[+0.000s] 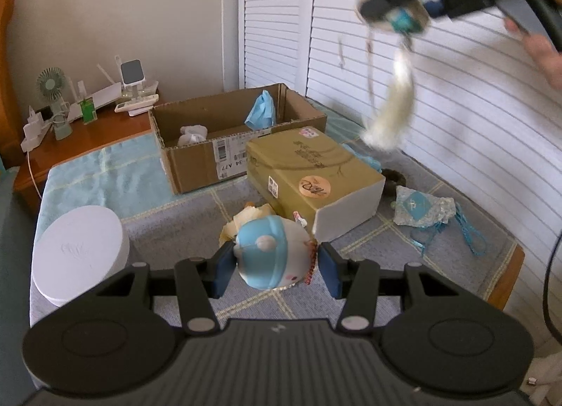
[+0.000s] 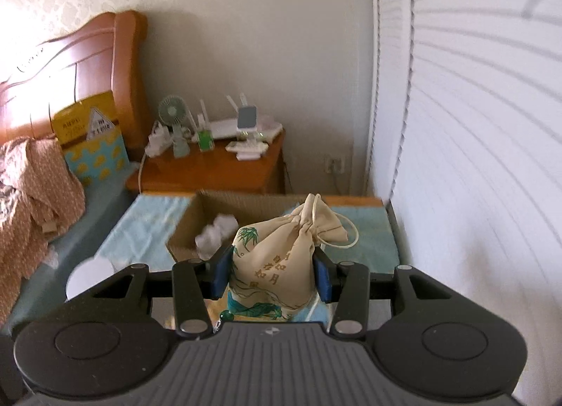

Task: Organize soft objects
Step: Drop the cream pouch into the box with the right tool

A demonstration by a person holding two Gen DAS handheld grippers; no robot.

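Note:
My left gripper (image 1: 275, 260) is shut on a round blue and white plush toy (image 1: 270, 247), held just above the grey checked cover. High at the upper right of the left wrist view, my right gripper (image 1: 393, 15) is blurred, and a white tassel (image 1: 390, 114) dangles beneath it. In the right wrist view, the right gripper (image 2: 273, 262) is shut on a cream drawstring pouch (image 2: 281, 240) printed with green leaves. It hangs above the open cardboard box (image 2: 186, 230). That open cardboard box (image 1: 196, 160) holds a blue cloth (image 1: 261, 110) and white socks (image 1: 191, 135).
A closed olive box (image 1: 309, 174) lies in front of the carton. A blue-silver pouch (image 1: 421, 209) with cords lies to the right, and a white round box (image 1: 77, 251) sits to the left. A nightstand (image 2: 210, 167) with a fan and router stands behind, and slatted doors (image 1: 456, 107) run along the right.

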